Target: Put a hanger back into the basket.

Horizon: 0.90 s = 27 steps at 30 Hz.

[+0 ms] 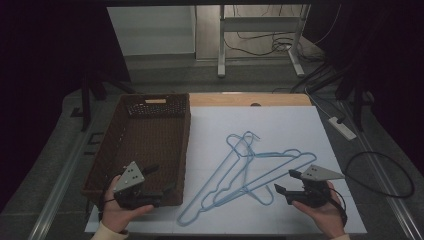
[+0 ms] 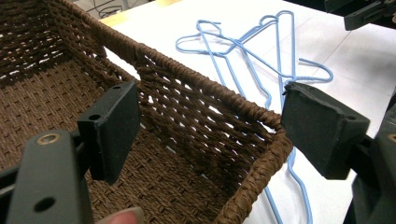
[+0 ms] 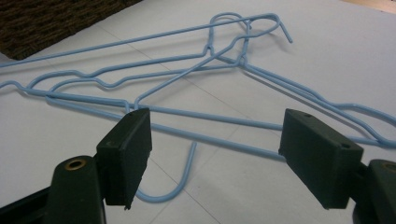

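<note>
The right hand-held gripper (image 1: 286,183) hovers just above the white counter (image 1: 290,130) with its jaws spread wide and empty, aimed at the tangle of light-blue wire coat hangers (image 1: 245,172) lying flat beside it. From this hand-held gripper the hangers (image 3: 201,84) lie just ahead and toward the counter's middle; the nearest wire (image 3: 210,116) runs crosswise between its open jaws, so a short advance and a squeeze should catch it. The left hand-held gripper (image 1: 160,180), also wide open and empty, sits at the near corner of the brown woven rectangular basket (image 1: 112,150), its jaws straddling the basket's rim (image 2: 252,116), farther from the hangers.
</note>
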Tool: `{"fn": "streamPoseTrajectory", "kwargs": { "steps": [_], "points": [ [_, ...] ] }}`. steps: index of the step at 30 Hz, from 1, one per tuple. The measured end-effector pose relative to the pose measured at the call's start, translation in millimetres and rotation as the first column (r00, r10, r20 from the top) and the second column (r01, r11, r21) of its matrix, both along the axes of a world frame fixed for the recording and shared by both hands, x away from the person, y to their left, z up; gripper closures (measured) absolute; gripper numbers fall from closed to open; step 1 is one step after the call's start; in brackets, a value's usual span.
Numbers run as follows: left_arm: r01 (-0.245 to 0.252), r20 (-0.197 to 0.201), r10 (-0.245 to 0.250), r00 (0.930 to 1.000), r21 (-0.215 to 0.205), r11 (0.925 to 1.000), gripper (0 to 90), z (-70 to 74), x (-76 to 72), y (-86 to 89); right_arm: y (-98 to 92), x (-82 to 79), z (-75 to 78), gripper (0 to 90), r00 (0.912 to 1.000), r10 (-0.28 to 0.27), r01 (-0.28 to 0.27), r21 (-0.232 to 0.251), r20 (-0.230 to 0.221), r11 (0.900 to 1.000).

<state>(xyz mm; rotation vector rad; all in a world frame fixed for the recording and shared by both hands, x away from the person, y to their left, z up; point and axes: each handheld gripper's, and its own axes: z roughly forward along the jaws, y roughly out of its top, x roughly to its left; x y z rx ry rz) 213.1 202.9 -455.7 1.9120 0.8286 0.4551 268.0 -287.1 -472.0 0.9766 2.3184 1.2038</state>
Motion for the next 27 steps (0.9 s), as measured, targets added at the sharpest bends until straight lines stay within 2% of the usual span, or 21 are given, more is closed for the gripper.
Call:
{"fn": "streamPoseTrajectory", "kwargs": {
  "steps": [4,8,10,14,17,19,20,22,26,27],
  "points": [
    [0.003,-0.002,-0.003,1.0000,0.000,1.0000,20.9,-0.1,-0.8,-0.9,8.0,0.0,6.0,26.2,0.9995,0.021,-0.021,-0.022,-0.023,1.000],
    [0.002,0.003,-0.002,1.0000,0.007,1.0000,21.0,-0.1,-1.0,-1.1,19.2,0.7,11.6,25.1,0.9978,0.047,-0.051,-0.072,-0.047,0.996],
    [0.003,0.003,-0.003,1.0000,0.004,1.0000,21.1,0.0,-1.0,-1.0,22.1,1.1,12.5,25.1,0.9969,0.056,-0.061,-0.081,-0.055,0.995],
    [0.004,-0.001,-0.004,1.0000,0.004,1.0000,21.1,0.1,-1.2,-1.8,34.5,2.2,15.5,26.2,0.9916,0.095,-0.104,-0.108,-0.088,0.989],
    [0.004,0.004,-0.004,1.0000,0.000,1.0000,21.1,1.9,-1.9,-2.6,47.3,7.0,20.2,25.8,0.9867,0.113,-0.131,-0.158,-0.117,0.979],
    [0.004,0.005,-0.004,1.0000,-0.004,1.0000,21.1,2.8,-2.0,-2.7,50.0,8.5,22.1,25.9,0.9849,0.122,-0.142,-0.167,-0.123,0.976],
    [0.002,0.007,-0.002,1.0000,-0.005,1.0000,21.1,3.1,-1.9,-2.6,59.2,14.1,28.8,28.1,0.9781,0.149,-0.176,-0.199,-0.145,0.964],
    [0.002,0.005,-0.002,1.0000,-0.007,1.0000,21.1,2.9,-1.6,-2.5,61.8,16.0,29.9,28.3,0.9759,0.154,-0.184,-0.200,-0.155,0.962],
    [0.004,0.002,-0.004,1.0000,-0.003,1.0000,21.0,1.7,-1.2,-3.1,78.7,23.7,26.7,29.8,0.9633,0.169,-0.213,-0.211,-0.209,0.954],
    [0.003,0.002,-0.003,1.0000,-0.004,1.0000,21.0,1.4,-1.1,-3.2,82.2,25.1,24.8,31.0,0.9645,0.158,-0.204,-0.218,-0.211,0.954]
  ]
}}
